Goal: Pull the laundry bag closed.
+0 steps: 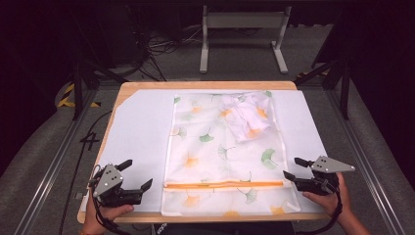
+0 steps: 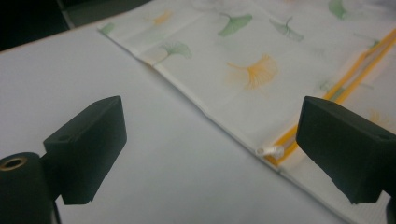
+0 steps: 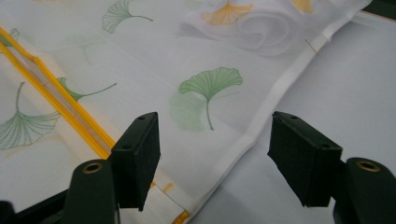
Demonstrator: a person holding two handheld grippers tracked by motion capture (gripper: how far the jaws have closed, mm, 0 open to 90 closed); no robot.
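Both tools sit nearest me, my left tool (image 1: 138,174) and right tool (image 1: 292,168) spread wide, gripping nothing, flanking the mesh laundry bag (image 1: 222,156) flat on the tabletop (image 1: 132,132), so I judge they're poised for its orange zipper (image 1: 224,184) ends.

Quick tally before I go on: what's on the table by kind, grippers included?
Mesh laundry bag with ginkgo-leaf print and orange zipper: 1
Crumpled white garment inside the bag: 1
White sheet covering the table: 1
Hand-held grippers, both with jaws open: 2, left gripper, right gripper
Total: 5
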